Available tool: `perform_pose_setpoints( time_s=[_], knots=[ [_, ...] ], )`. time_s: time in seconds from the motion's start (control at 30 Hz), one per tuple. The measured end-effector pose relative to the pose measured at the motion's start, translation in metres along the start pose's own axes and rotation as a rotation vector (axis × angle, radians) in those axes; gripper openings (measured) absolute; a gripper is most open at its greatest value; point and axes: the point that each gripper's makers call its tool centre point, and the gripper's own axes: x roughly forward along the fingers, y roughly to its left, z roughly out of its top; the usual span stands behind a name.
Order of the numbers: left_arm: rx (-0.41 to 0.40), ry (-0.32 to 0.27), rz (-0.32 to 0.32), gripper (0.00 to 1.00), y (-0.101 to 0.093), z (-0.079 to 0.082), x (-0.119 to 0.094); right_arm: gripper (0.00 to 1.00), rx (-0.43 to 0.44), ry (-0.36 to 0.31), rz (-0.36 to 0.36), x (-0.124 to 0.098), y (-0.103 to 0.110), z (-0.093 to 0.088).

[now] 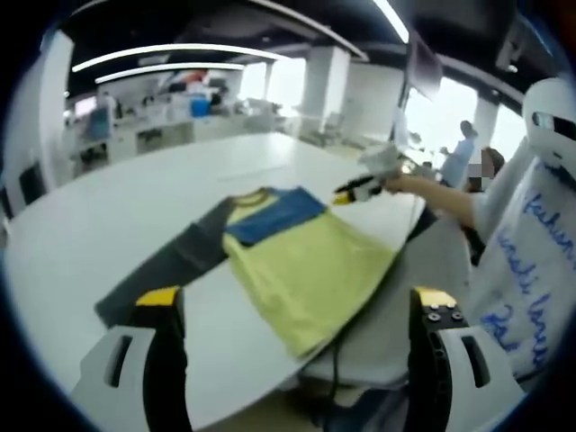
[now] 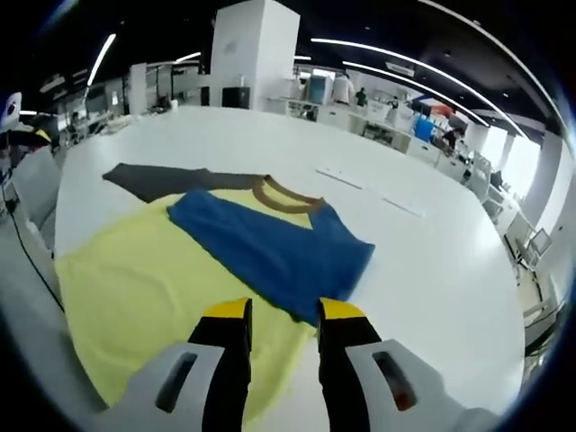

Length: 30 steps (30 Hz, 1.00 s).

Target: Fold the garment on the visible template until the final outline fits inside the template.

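Right gripper view, fingers (image 2: 281,317) near-closed over shirt (image 2: 153,279), left gripper (image 1: 292,301) wide

**Your right gripper sits at the edge of the shirt**

In your right gripper view, your right gripper (image 2: 281,315) rises from the bottom with its yellow-tipped jaws a narrow gap apart, right at the edge of the garment (image 2: 171,279); whether they pinch cloth you cannot tell. The garment lies flat on the white table (image 2: 423,270): a yellow body nearest you, a blue panel (image 2: 270,238) across the chest, a brown collar (image 2: 283,193) beyond it, and one dark grey sleeve (image 2: 157,180) stretched out to the far left. Thin lines (image 2: 369,191) mark the tabletop past the collar. Behind the table stand desks (image 2: 396,126) and a white pillar (image 2: 252,49).
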Motion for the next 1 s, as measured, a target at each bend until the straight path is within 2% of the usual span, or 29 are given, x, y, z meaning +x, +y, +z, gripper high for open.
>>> perform_pose_setpoints(
  time_s=[0.1,0.23,0.4,0.6,0.9,1.0],
  knots=[
    [0.007,-0.008,0.009,0.99,0.0,0.0,-0.001,0.37,-0.006,-0.012,0.018,-0.008,0.017,0.007],
    [0.006,-0.017,0.003,0.99,-0.001,0.0,-0.002,0.47,-0.024,-0.016,0.037,-0.013,0.029,0.014],
    [0.006,-0.034,-0.001,0.99,0.002,0.001,-0.005,0.62,-0.029,-0.029,0.08,-0.025,0.059,0.025],
    [-0.005,-0.059,-0.009,0.99,0.005,0.001,-0.005,0.74,-0.044,-0.026,0.112,-0.033,0.075,0.031],
    [0.003,-0.047,-0.077,0.99,0.002,-0.004,0.006,1.0,-0.054,-0.033,0.143,-0.057,0.113,0.035],
    [0.013,-0.045,-0.099,0.99,0.0,-0.003,0.007,1.0,-0.052,-0.036,0.138,-0.062,0.116,0.034]
  ],
)
